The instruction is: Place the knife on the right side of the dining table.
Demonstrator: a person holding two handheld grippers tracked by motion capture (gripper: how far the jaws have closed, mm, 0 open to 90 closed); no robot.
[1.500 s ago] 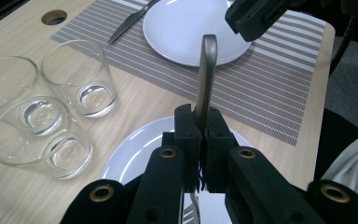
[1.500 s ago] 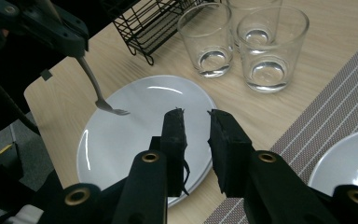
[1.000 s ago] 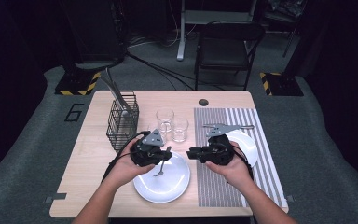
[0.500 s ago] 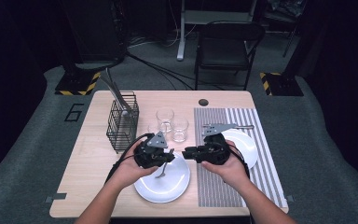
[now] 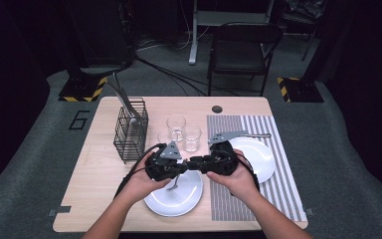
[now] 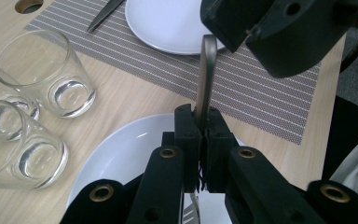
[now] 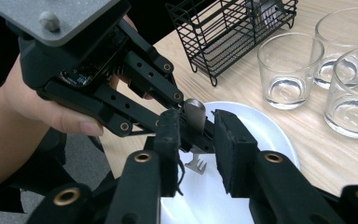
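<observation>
Fork (image 6: 205,79) clamped in left gripper (image 6: 200,135), right gripper (image 7: 196,135) jaws opening around handle

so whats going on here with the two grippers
A person holds a gripper in each hand over the near white plate. The left gripper is clamped on a fork, handle up, tines over the plate. The right gripper faces it with the fork's handle end between its jaws, which have just been opening and do not press on it. Three glasses, a wire cutlery basket and a second plate stand nearby.
</observation>
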